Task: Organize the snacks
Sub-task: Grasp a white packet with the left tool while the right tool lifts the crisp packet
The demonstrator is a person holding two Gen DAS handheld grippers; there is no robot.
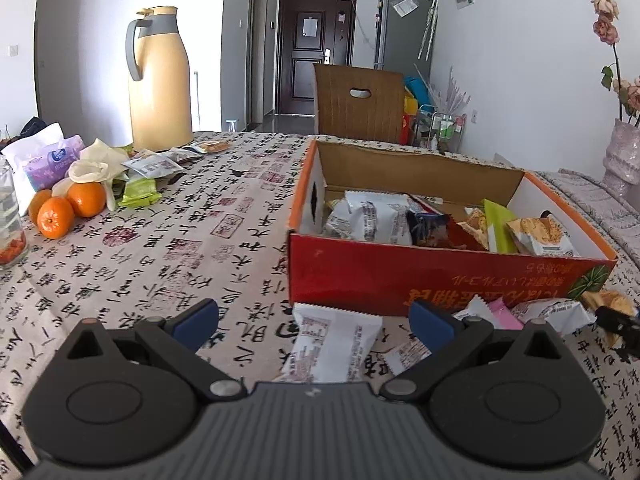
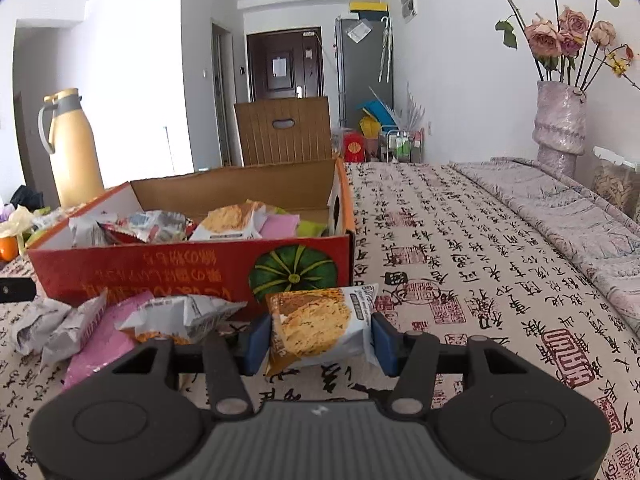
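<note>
A snack box (image 1: 440, 280) sits on the table (image 1: 200, 240), loose packets (image 1: 332, 340) lying before it. A flask (image 1: 160, 80) stands at ten o'clock, oranges (image 1: 64, 208) at nine.

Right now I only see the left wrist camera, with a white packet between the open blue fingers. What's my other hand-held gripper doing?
Observer: The right hand-held gripper is shut on a cake snack packet, held in front of the red cardboard box.
Operator: Is there a picture on that box?
Observer: Yes, a green pumpkin shows whole on its near wall; your view catches only a corner of it.
Operator: What's next to my packet?
Observer: A pink packet and crumpled white wrappers lie on the tablecloth to its left.
Operator: Any flowers?
Observer: A full bunch of dried pink roses stands in a wrapped vase at the far right.
</note>
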